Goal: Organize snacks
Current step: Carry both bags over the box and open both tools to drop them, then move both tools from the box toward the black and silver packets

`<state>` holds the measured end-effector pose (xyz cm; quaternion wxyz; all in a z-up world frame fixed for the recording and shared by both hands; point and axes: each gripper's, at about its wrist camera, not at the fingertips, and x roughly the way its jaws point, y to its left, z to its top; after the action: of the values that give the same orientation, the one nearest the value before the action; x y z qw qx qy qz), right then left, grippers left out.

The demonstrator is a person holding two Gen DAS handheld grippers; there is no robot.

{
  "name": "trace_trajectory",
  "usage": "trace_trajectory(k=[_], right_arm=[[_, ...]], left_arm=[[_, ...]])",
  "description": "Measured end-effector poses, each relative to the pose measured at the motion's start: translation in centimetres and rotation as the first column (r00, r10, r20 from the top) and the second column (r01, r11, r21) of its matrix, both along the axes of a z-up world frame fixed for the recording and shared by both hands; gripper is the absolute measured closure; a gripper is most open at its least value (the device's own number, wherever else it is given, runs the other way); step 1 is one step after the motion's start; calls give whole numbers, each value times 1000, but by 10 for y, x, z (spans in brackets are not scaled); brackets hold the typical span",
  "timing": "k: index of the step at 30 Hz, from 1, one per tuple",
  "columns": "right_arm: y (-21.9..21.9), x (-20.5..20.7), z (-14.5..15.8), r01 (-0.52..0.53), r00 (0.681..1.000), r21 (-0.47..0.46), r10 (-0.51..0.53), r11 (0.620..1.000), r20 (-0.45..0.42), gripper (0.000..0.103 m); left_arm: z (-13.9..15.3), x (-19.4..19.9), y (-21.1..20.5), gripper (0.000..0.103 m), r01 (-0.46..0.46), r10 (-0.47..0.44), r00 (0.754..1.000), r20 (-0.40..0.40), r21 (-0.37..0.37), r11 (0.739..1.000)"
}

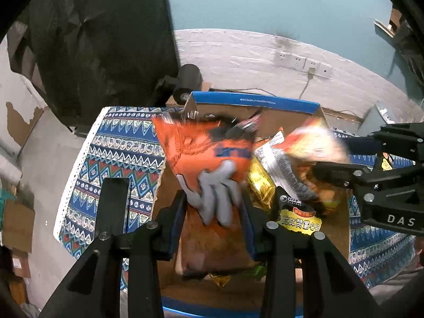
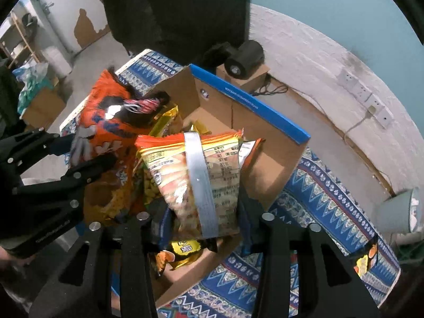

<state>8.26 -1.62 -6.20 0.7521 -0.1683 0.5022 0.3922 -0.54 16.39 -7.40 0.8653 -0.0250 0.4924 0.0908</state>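
My left gripper (image 1: 214, 212) is shut on an orange snack bag (image 1: 206, 153) and holds it upright over the open cardboard box (image 1: 254, 102). The same bag shows at the left in the right wrist view (image 2: 106, 132), with the left gripper (image 2: 79, 156) on it. My right gripper (image 2: 204, 225) is shut on a yellow-orange snack bag with a silver back seam (image 2: 201, 175), held over the box (image 2: 265, 164). In the left wrist view that bag (image 1: 312, 140) is blurred, with the right gripper (image 1: 341, 164) at the right. Several more packets (image 1: 299, 217) lie in the box.
The box stands on a blue patterned cloth (image 1: 116, 159). One small packet (image 2: 367, 258) lies on the cloth at the right. A black cylinder (image 2: 245, 59) sits on a small carton behind the box. A white wall with sockets (image 2: 368, 98) runs behind.
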Motion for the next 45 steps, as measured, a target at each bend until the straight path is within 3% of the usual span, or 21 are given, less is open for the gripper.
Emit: trace_trajectory(k=[2, 5, 8, 16, 34, 37, 45], right_arm=[[-4, 1, 2, 12, 1000, -1, -12, 1000, 16, 53], [-13, 4, 8, 41, 999, 17, -42, 999, 23, 44], [-22, 7, 14, 66, 997, 31, -67, 997, 36, 37], [-51, 9, 21, 111, 992, 31, -112, 993, 49, 30], [-138, -3, 6, 200, 979, -23, -199, 980, 39, 27], [-154, -5, 1, 223, 975, -27, -222, 974, 27, 27], [-197, -7, -13, 287, 958, -38, -287, 957, 5, 27]], left_arm=[[2, 0, 0, 41, -7, 7, 1000, 5, 11, 1000], [8, 0, -2, 28, -13, 12, 999, 31, 33, 999], [11, 1, -6, 26, -6, 4, 999, 38, 42, 999], [18, 1, -26, 26, 39, -41, 998, 43, 33, 999], [23, 1, -108, 22, 212, -221, 974, 48, 134, 968], [25, 1, -122, 17, 234, -242, 969, 47, 133, 963], [23, 5, -151, 16, 283, -289, 957, 31, 126, 951]])
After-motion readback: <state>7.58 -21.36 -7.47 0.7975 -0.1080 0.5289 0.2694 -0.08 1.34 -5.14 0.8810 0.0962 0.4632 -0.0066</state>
